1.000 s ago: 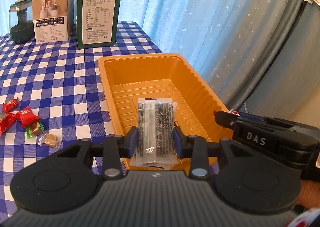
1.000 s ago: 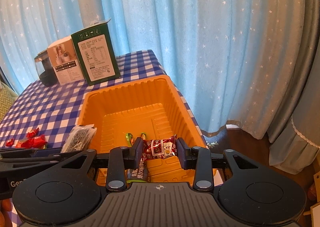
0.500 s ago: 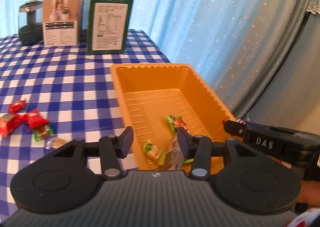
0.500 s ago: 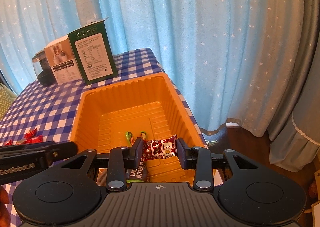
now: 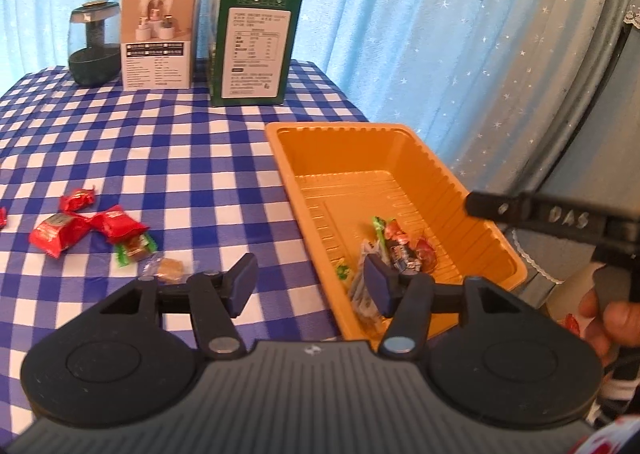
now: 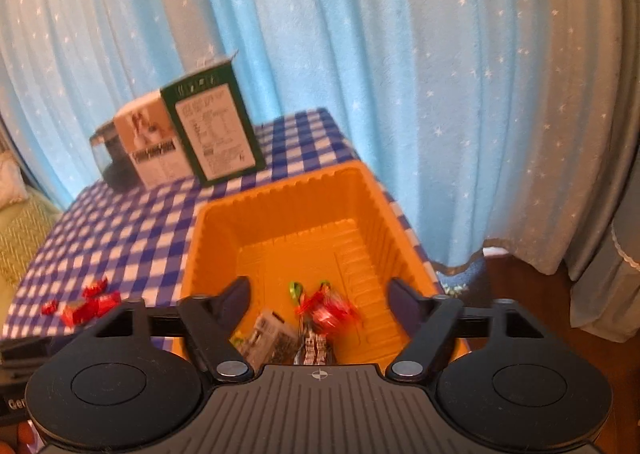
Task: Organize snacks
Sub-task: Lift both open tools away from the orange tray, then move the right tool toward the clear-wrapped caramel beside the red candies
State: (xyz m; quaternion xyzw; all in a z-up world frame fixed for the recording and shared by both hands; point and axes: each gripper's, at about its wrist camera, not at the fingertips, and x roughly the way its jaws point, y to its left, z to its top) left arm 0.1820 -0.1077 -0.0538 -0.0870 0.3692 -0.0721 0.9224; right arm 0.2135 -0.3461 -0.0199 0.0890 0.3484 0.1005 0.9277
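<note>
An orange tray (image 5: 404, 157) stands at the table's right edge with several wrapped snacks (image 5: 396, 246) in its near end. It also shows in the right wrist view (image 6: 280, 213), holding a red wrapped snack (image 6: 332, 312) and a clear packet (image 6: 272, 338). My left gripper (image 5: 310, 282) is open and empty, over the tray's near left rim. My right gripper (image 6: 320, 302) is open and empty, above the tray's near end. Red wrapped candies (image 5: 88, 225) and a clear-wrapped candy (image 5: 168, 268) lie on the checked cloth to the left.
A green box (image 5: 252, 53), a white box (image 5: 158, 41) and a dark glass jar (image 5: 94, 43) stand at the table's back. Blue star curtains hang behind. The table edge runs just right of the tray. The right gripper's body (image 5: 560, 217) shows beyond the tray.
My left gripper dropped the clear packet into the tray and swung left. My right gripper opened and let the red snack fall into the tray.
</note>
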